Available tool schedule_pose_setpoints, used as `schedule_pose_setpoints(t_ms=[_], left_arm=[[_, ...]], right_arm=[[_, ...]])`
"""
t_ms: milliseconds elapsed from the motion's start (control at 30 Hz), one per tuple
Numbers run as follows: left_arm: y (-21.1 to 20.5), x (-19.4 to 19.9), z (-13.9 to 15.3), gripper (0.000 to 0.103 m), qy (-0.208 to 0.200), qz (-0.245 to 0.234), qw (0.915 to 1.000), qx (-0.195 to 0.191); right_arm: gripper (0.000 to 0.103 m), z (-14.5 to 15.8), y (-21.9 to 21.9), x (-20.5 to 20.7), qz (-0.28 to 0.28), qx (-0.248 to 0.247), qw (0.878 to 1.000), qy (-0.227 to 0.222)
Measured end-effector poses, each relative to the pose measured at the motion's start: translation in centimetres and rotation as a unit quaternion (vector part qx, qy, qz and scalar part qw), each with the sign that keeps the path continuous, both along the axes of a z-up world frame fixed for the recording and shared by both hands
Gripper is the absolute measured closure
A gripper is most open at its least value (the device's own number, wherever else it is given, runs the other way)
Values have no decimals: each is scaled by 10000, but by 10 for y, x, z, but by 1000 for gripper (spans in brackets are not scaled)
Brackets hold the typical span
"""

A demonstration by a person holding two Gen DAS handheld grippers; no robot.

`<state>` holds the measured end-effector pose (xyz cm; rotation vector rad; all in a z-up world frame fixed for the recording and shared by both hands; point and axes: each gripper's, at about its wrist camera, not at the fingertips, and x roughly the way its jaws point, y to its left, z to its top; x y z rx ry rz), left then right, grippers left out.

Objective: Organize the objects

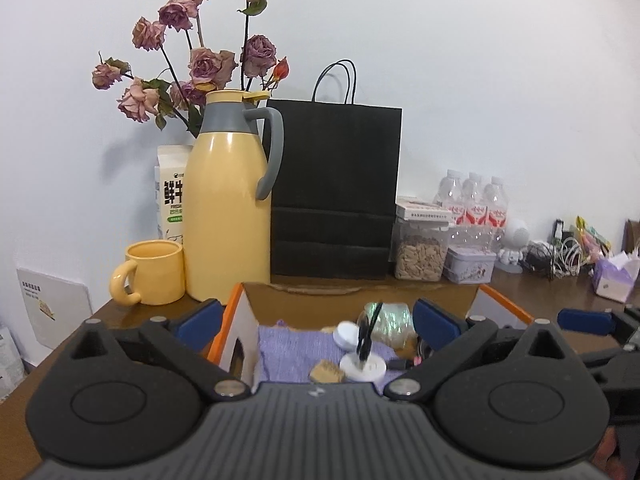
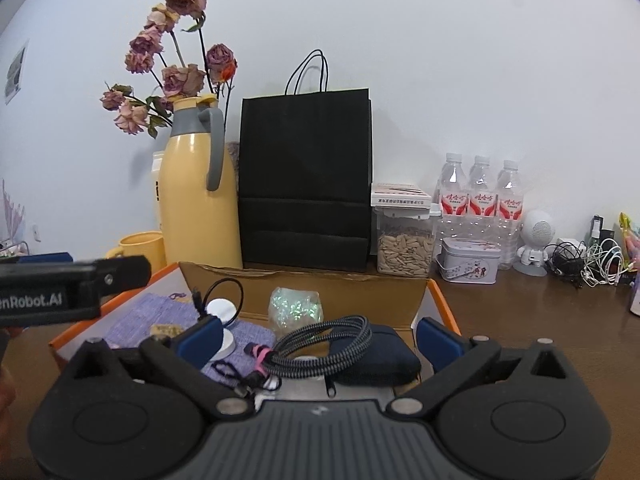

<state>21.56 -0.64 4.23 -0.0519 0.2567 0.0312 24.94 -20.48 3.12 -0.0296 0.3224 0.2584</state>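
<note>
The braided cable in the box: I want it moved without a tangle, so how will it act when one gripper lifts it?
The braided cable lies in loose coils, so it is probably floppy and would sag and uncoil if lifted by one strand. It looks light. Its pink tie holds only one end, so loops may drag across the dark pouch.

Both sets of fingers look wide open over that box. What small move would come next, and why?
Probably the right gripper dips onto the braided cable. Its fingers stand open and empty, and the cable lies loose atop the dark pouch in the box, right between them.
</note>
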Motion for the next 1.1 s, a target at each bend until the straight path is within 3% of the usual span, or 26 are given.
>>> schedule_pose_setpoints(t_ms=[367, 700, 1100], left_arm=[[0, -66, 2, 0, 372, -5, 9992, 174], [5, -100, -17, 0, 979, 106, 9950, 183], [8, -123, -31, 0, 1518, 177, 9882, 100]], right_arm=[[0, 4, -18, -60, 90, -11, 9996, 276], [0, -7, -27, -103, -11, 36, 9973, 738], [0, -13, -24, -123, -5, -28, 9945, 1050]])
